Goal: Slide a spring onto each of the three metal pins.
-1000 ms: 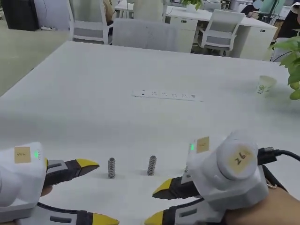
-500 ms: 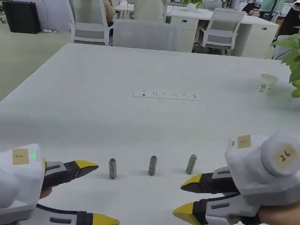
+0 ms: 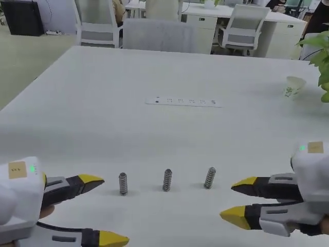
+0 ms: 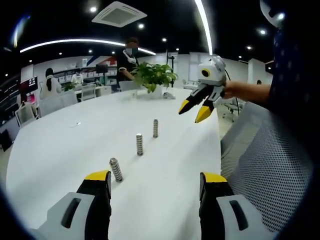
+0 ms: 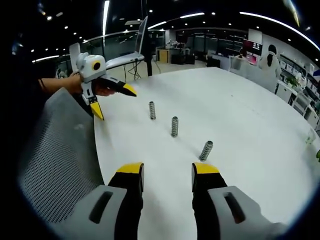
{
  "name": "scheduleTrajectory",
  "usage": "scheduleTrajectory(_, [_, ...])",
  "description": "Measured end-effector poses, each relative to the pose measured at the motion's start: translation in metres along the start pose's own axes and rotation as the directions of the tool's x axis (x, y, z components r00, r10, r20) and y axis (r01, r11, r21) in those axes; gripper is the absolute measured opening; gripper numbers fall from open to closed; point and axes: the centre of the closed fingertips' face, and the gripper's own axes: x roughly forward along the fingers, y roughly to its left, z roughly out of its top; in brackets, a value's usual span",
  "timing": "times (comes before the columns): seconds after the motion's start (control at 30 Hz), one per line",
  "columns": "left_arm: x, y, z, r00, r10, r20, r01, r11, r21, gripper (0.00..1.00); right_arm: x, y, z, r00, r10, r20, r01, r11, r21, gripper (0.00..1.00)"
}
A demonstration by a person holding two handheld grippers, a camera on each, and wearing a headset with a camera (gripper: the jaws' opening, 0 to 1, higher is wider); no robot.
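White tabletop spreads under both tools in an open office. Jaws of the left gripper stand wide apart and hold nothing. Those of the right gripper are also parted and empty. Both sets of yellow tips point inward along the table toward a row of three springs between them.

The left spring sits just beside the left gripper's upper tip. The middle spring and the right spring follow at even gaps, each well clear of the jaws. I take it that the pins are inside the coils, which hide them.

All three springs stand with their long axes rising from the table. The left and middle ones are plumb, while the right one leans, its top tipped to the right.

The task looks nearly finished, with only that leaning spring perhaps worth seating. To do that well, the right gripper should come in level and pinch the coil lightly near its top. It should then line the coil up with the pin and press straight down without crushing it.

Farther off lie a power strip and a paper cup.
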Motion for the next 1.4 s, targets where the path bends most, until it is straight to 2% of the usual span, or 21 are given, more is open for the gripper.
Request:
scheduleTrajectory(0.23, [-0.001, 0.005, -0.003, 0.9999, 0.011, -0.005, -0.011, 1.0, -0.01, 0.69, -0.005, -0.017, -0.002, 0.9989, -0.039, 0.026, 0.039, 0.999, -0.001, 0.44])
scheduleTrajectory(0.47, [0.0, 0.009, -0.006, 0.9998, 0.018, -0.008, -0.019, 1.0, -0.022, 0.7, -0.002, -0.022, -0.002, 0.9967, -0.057, 0.059, 0.057, 0.998, -0.014, 0.55])
scheduleTrajectory(0.87, [0.001, 0.017, -0.009, 0.9994, 0.031, -0.015, -0.031, 0.999, -0.029, 0.72, 0.001, -0.029, -0.008, 0.9942, -0.074, 0.078, 0.075, 0.997, -0.004, 0.68])
scheduleTrajectory(1.4, [-0.001, 0.023, -0.007, 0.998, 0.063, 0.001, -0.063, 0.997, -0.047, 0.75, 0.004, -0.035, -0.006, 0.9929, -0.081, 0.087, 0.081, 0.997, -0.001, 0.75])
